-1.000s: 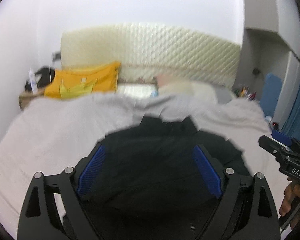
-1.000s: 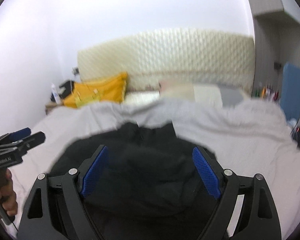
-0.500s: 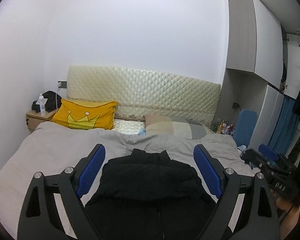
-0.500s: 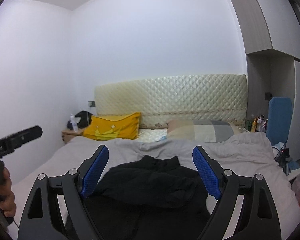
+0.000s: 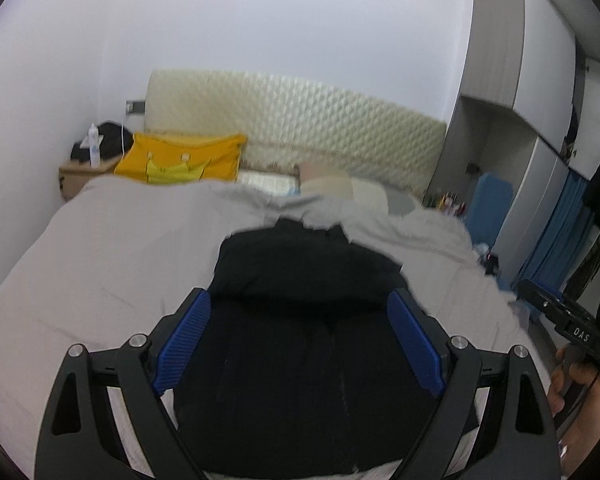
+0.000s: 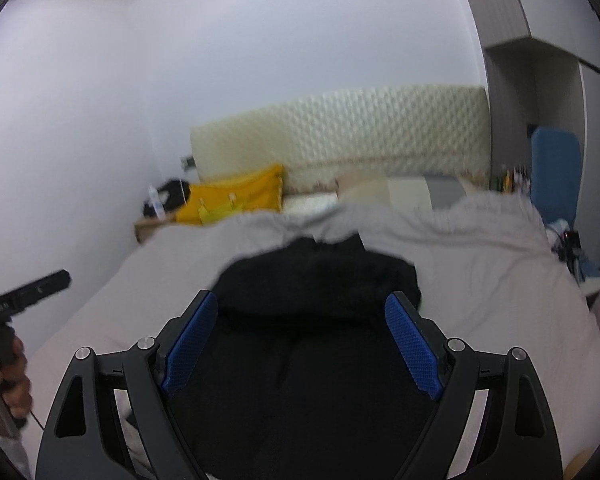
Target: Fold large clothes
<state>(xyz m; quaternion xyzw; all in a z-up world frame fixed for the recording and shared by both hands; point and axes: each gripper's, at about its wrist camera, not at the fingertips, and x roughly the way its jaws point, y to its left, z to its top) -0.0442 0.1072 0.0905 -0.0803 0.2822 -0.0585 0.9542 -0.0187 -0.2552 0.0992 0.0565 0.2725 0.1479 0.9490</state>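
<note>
With the left gripper (image 5: 300, 340) and right gripper (image 6: 300, 340) both held spread and empty above the black garment (image 5: 308, 344), a single layer could be pinched and the fold dragged crooked on the soft grey duvet (image 5: 112, 248).

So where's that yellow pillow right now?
The yellow pillow leans against the cream headboard at the bed's far left in both views, beside the bedside table and beyond the black garment.

Yellow pillow (image 5: 182, 158) nr headboard (image 5: 300, 128)
</note>
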